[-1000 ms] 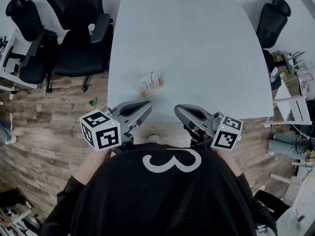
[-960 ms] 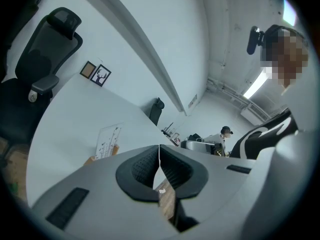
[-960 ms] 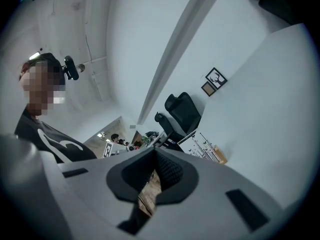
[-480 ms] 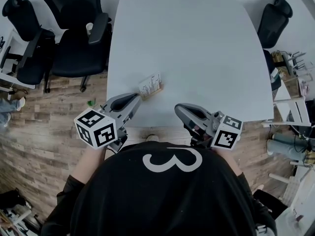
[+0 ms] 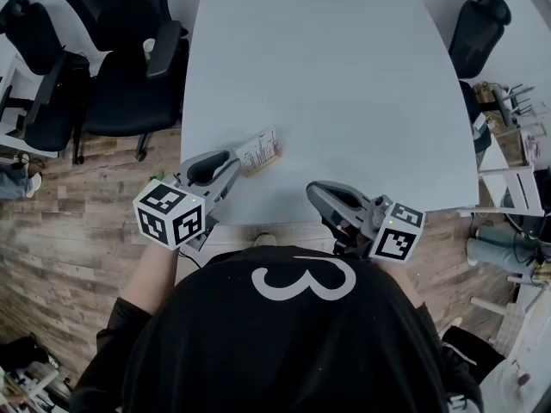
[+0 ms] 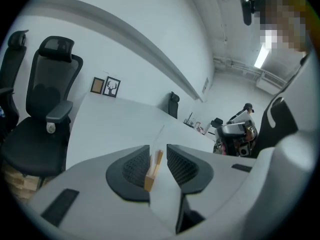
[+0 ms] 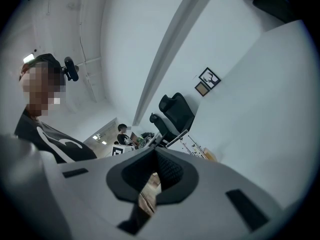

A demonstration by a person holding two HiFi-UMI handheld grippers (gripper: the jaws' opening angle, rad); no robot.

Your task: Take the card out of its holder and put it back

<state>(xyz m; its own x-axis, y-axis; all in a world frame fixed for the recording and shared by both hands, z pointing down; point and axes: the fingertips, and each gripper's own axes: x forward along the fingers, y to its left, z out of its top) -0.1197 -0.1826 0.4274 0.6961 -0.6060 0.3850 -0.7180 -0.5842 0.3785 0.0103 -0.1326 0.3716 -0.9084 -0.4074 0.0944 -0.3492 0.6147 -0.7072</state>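
Note:
A white printed card (image 5: 259, 144) stands in a small wooden holder (image 5: 268, 157) near the front left edge of the white table (image 5: 327, 76). My left gripper (image 5: 231, 163) reaches the holder's left end, open. In the left gripper view the holder (image 6: 150, 179) sits in the gap between the two pads, the card edge-on above it, and I cannot tell if the pads touch it. My right gripper (image 5: 313, 190) hovers at the table's front edge, well right of the holder. Its jaws (image 7: 153, 156) are shut with nothing in them.
Black office chairs (image 5: 120, 76) stand left of the table on the wooden floor, and another chair (image 5: 469, 37) is at the far right corner. Shelves with clutter (image 5: 508, 110) line the right side. The person's black shirt fills the bottom of the head view.
My left gripper has moved forward from in front of the table edge, so the holder's end now lies between its open jaws. The right gripper has stayed put.

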